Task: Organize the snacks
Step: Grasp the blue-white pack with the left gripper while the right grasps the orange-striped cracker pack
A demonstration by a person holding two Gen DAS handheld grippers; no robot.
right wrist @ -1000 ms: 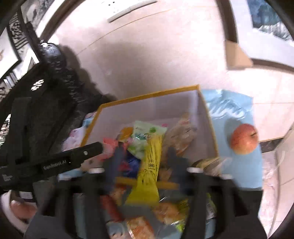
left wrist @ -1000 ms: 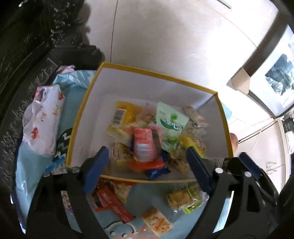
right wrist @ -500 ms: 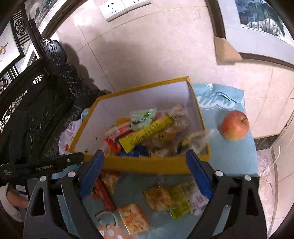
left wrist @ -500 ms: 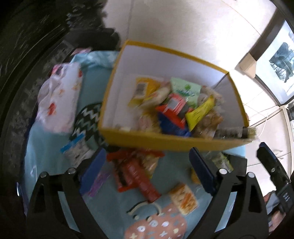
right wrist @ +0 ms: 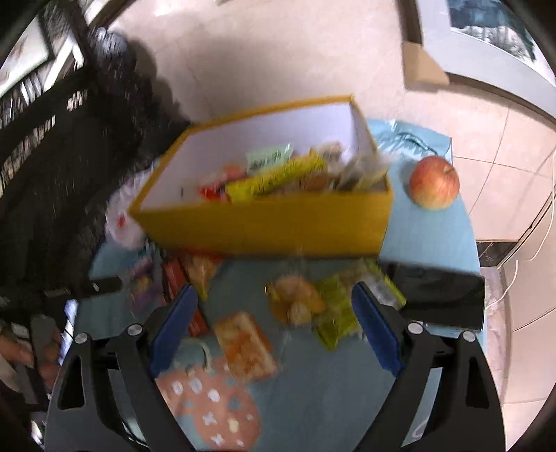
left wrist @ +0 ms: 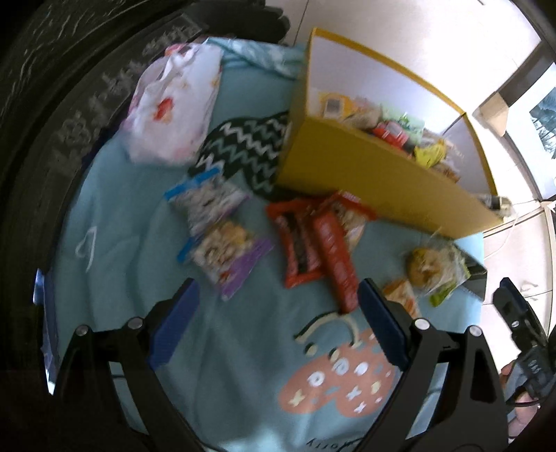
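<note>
A pale tiled wall [right wrist: 278,52] filled the upper centre of the frame. Dark carved wooden furniture [right wrist: 41,139] occupied the left side. Framed pictures [right wrist: 493,21] hung at upper right. Cream floor tiles [right wrist: 514,146] lay at right.

Yellow box [right wrist: 264,226] — open-topped, white inside, upright on the blue-clothed counter [left wrist: 243,347], heaped with mixed snack packets [right wrist: 278,174]. Loose in front of it: two red wrappers [left wrist: 312,243], overlapping; two purple-and-blue packets [left wrist: 215,229]; an orange cracker pack [right wrist: 245,346]; clear bagged pastries [right wrist: 295,299] — all lying flat.
</note>
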